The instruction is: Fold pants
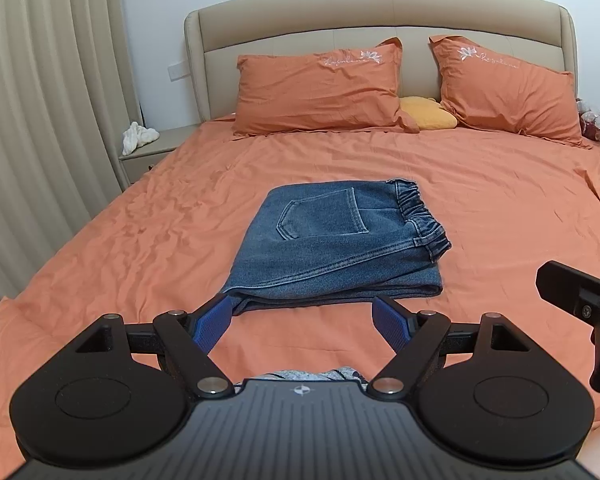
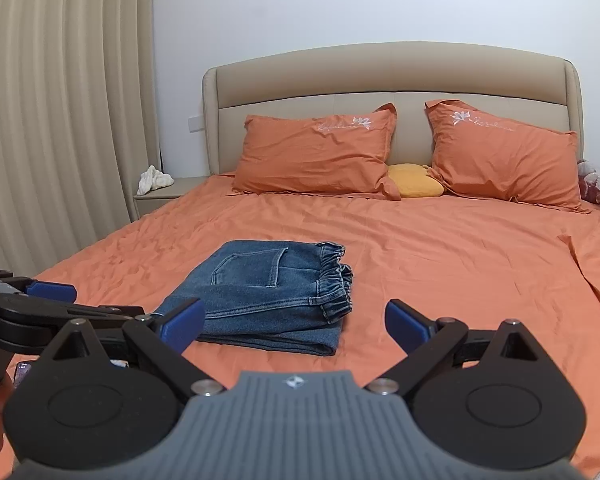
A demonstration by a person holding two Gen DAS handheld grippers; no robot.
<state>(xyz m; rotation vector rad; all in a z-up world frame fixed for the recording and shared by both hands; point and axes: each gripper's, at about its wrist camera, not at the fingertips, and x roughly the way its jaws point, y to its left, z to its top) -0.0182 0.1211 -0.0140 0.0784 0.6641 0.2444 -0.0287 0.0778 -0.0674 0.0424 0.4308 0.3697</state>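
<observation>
Blue denim pants (image 1: 332, 240) lie folded into a compact stack on the orange bed sheet (image 1: 140, 240), back pocket up, elastic waistband to the right. They also show in the right wrist view (image 2: 268, 292). My left gripper (image 1: 304, 322) is open and empty, just in front of the stack's near edge, not touching it. My right gripper (image 2: 296, 324) is open and empty, raised above the bed in front of the stack's right side. The right gripper's body shows at the right edge of the left wrist view (image 1: 580, 300); the left gripper shows at the left of the right wrist view (image 2: 48, 304).
Two orange pillows (image 1: 320, 88) (image 1: 508, 84) and a yellow cushion (image 1: 428, 114) lean on the beige headboard (image 1: 380, 12). A nightstand (image 1: 148, 152) with a white cloth stands left of the bed, beside beige curtains (image 1: 40, 120). Stuffed items (image 1: 596, 120) lie at the far right.
</observation>
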